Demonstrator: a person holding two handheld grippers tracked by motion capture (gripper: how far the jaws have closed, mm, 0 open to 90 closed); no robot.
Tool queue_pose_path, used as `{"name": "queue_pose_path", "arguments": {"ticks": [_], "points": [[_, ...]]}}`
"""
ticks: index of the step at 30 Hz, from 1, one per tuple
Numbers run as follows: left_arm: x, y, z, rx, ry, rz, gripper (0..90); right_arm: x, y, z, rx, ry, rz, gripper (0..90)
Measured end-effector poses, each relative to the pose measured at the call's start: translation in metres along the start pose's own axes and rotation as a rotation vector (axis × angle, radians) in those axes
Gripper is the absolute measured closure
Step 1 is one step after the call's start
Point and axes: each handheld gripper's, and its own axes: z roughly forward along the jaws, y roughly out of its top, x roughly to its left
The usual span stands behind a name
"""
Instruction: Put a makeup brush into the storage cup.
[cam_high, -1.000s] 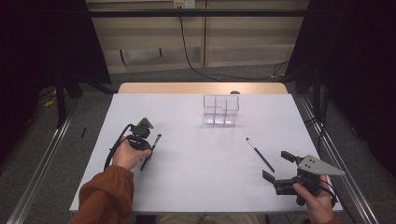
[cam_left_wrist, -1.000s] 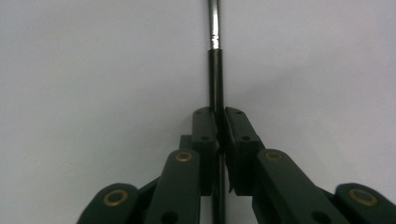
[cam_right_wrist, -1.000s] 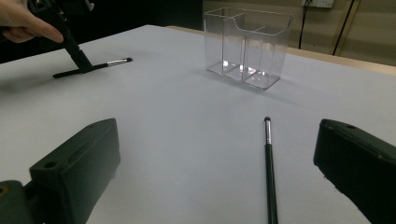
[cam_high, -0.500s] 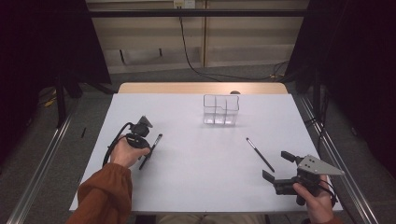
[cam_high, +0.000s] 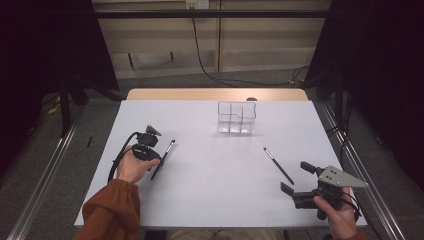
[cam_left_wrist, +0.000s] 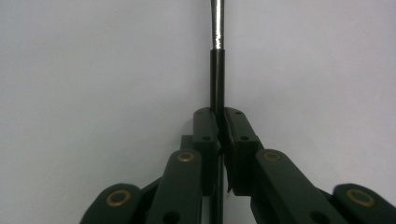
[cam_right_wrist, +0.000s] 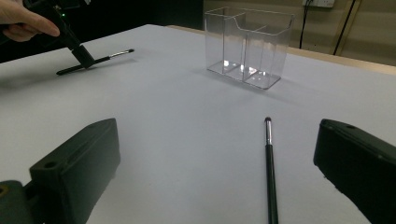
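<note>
Left tongs (cam_high: 156, 161) are clamped on the black handle of a slim brush (cam_high: 164, 159) at left centre of the high view — the left gripper view shows both jaws pressed against the shaft, silver ferrule running up out of frame. The brush looks to be lying on the white table (cam_high: 210, 165), not lifted yet as far as I can tell. Right tongs (cam_high: 296, 179) sit at lower right, jaws wide, nothing between them. Second brush (cam_right_wrist: 270, 172) lies loose on the table just ahead of them. Clear divided organiser (cam_high: 237, 118) at upper centre has nothing in it. My read — likely both brushes go in the organiser; none placed, one gripped, one untouched.
</note>
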Motion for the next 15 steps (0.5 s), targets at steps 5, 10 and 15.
{"name": "queue_pose_path", "arguments": {"ticks": [5, 10, 15], "points": [[0.001, -0.002, -0.005, -0.048, 0.017, -0.019, 84.5, 0.001, 0.0, 0.0, 0.0, 0.006, -0.002, 0.0], [0.006, -0.006, -0.011, -0.103, 0.001, -0.027, 84.5, 0.0, 0.0, 0.0, 0.0, 0.008, 0.001, 0.0], [0.01, -0.011, -0.014, -0.159, -0.012, -0.013, 84.5, 0.0, 0.0, 0.0, 0.0, 0.007, 0.003, 0.0]]}}
